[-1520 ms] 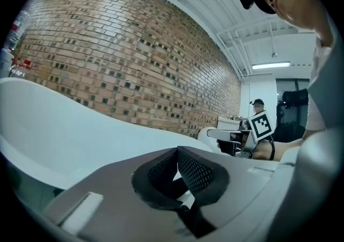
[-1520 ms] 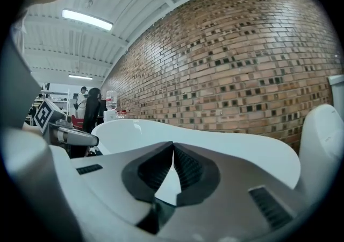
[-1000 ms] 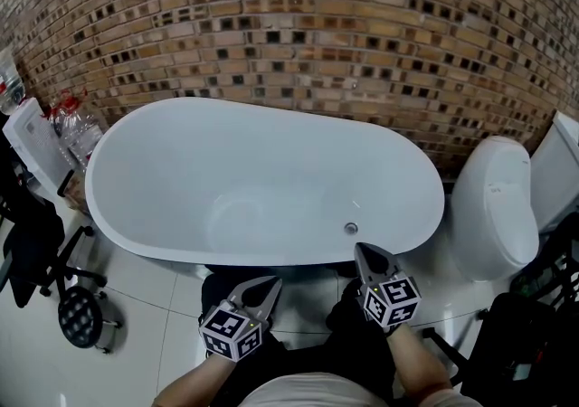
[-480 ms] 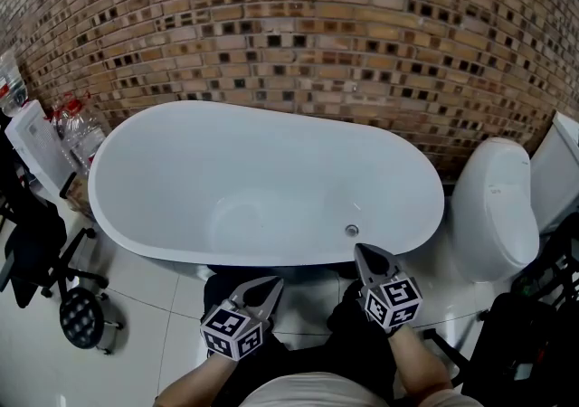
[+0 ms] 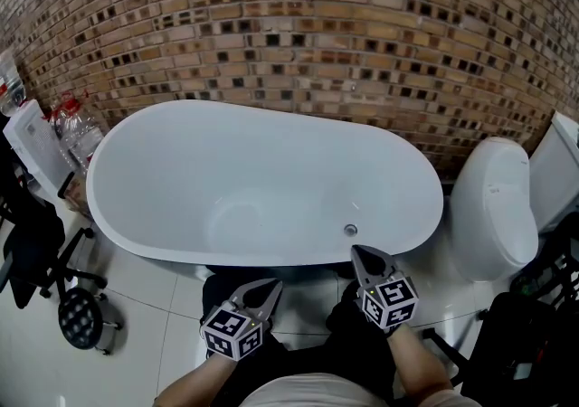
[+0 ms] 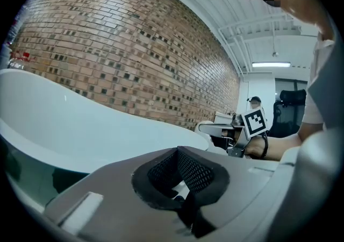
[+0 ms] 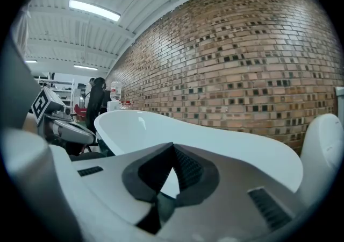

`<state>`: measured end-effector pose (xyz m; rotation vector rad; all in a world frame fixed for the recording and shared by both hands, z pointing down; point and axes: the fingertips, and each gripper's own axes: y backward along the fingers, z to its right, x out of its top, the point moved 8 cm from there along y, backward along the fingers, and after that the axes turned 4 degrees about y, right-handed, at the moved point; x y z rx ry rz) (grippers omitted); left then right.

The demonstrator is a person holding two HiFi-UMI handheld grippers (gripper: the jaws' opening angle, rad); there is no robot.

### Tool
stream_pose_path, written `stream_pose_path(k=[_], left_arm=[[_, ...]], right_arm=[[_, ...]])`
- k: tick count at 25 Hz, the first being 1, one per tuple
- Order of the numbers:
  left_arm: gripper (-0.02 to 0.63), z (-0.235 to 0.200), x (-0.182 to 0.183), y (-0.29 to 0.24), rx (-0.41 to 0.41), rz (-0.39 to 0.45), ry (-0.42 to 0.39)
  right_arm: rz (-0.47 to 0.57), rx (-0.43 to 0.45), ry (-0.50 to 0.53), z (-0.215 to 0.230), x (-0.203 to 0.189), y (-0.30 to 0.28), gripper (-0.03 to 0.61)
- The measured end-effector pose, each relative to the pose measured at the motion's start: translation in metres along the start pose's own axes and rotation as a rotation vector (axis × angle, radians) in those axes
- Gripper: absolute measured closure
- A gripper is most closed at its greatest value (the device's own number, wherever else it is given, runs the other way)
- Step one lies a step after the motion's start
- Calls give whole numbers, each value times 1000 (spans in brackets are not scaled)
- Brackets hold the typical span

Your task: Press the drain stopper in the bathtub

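The white oval bathtub (image 5: pixel 145 156) fills the middle of the head view, and its small round metal drain stopper (image 5: pixel 350 229) sits in the floor near the right end. My right gripper (image 5: pixel 360 255) is shut and empty, its tips just outside the tub's near rim, a little below the stopper. My left gripper (image 5: pixel 268 286) is also shut and empty, lower and to the left, over the person's dark trousers. In the left gripper view the jaws (image 6: pixel 180 152) meet in front of the tub's rim (image 6: pixel 64 122). The right gripper view shows closed jaws (image 7: pixel 173 147) before the tub (image 7: pixel 226 144).
A white toilet (image 5: pixel 493 206) stands right of the tub, with a brick wall (image 5: pixel 298 25) behind. To the left are a white box (image 5: pixel 34 143), plastic bottles (image 5: pixel 77 125) and a black swivel chair (image 5: pixel 63 297). The floor is pale tile (image 5: pixel 145 306).
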<state>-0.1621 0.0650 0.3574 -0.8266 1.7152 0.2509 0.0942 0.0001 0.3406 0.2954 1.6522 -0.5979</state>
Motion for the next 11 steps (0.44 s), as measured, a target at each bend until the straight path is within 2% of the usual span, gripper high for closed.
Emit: stream_pose_path(k=[11], left_arm=[[607,-1,-5,-3,-1,-18,6]], right_arm=[[-13,4,-2,2,-2,-4,560]])
